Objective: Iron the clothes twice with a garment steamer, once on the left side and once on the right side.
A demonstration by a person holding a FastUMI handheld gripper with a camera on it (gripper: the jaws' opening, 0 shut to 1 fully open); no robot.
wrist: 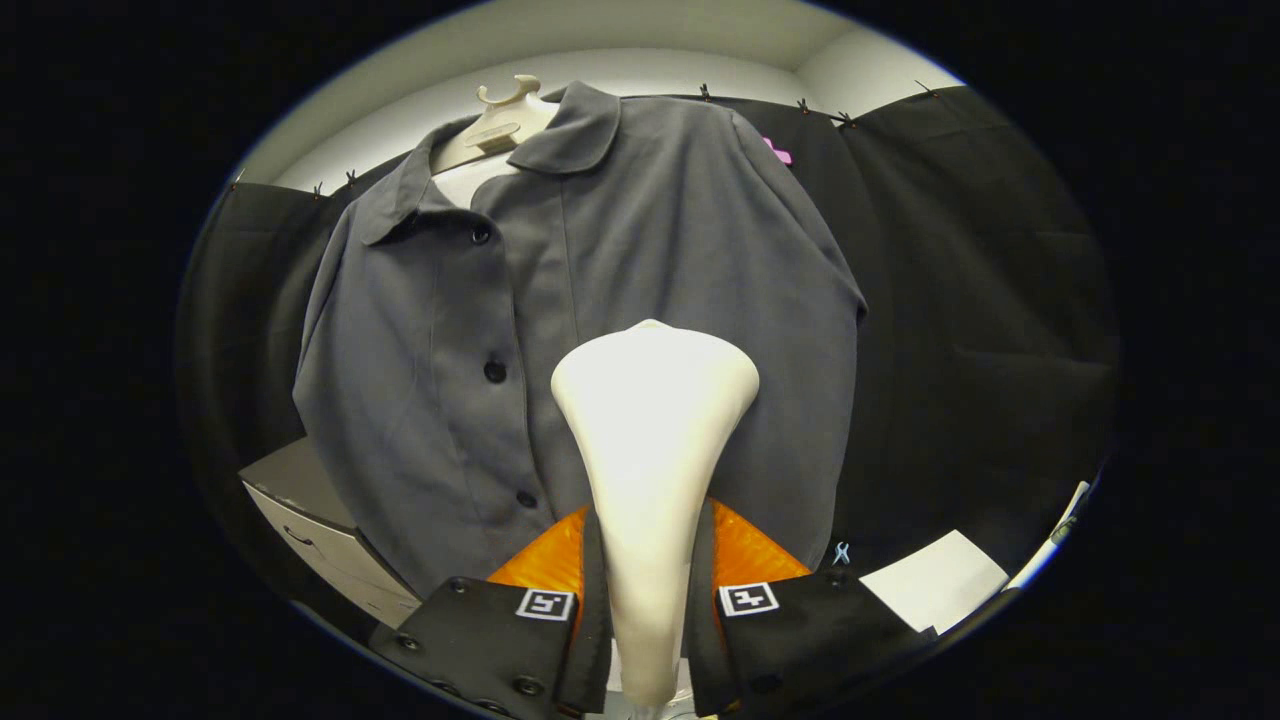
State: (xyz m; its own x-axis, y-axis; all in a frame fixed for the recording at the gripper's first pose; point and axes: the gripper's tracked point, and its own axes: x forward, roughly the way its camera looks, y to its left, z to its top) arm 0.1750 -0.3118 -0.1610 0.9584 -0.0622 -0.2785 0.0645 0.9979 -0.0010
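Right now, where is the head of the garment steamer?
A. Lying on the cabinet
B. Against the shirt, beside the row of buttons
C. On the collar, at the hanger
B: the gripper is shut on the garment steamer, whose head lies on the shirt beside the buttons, well below the collar.

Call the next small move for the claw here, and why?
Probably ease the steamer forward and up onto the shirt's panel beside the button placket. The claw is shut on the steamer's handle, and its wide head points at the hanging grey shirt, on the side away from the buttons. Whether the head already touches the cloth, I cannot tell.
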